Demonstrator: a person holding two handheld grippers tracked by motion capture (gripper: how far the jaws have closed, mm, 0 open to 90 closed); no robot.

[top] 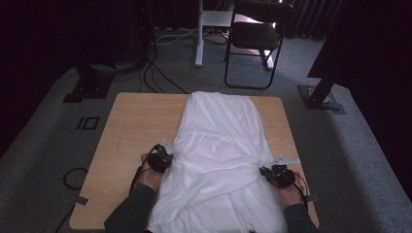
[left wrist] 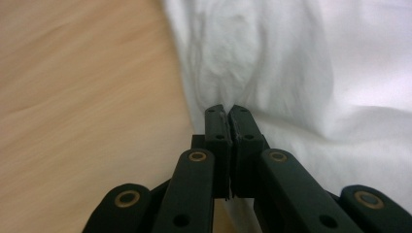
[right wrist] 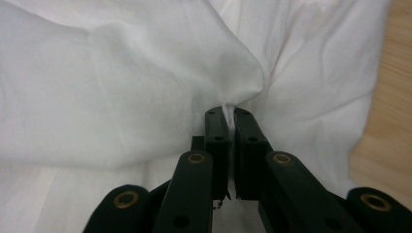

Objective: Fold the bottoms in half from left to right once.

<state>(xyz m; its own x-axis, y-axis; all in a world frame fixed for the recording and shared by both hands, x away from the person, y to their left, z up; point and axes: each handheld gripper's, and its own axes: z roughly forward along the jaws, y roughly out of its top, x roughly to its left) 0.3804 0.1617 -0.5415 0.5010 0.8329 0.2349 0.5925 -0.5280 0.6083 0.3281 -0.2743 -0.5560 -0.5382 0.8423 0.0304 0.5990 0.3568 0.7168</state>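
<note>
Pinching soft, creased white cloth (top: 218, 145)

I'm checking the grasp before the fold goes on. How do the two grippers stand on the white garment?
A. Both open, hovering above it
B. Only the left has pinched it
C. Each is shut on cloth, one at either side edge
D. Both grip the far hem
C: the left gripper and the right gripper each have their fingers closed on a pinch of the white garment, at its opposite side edges.
</note>
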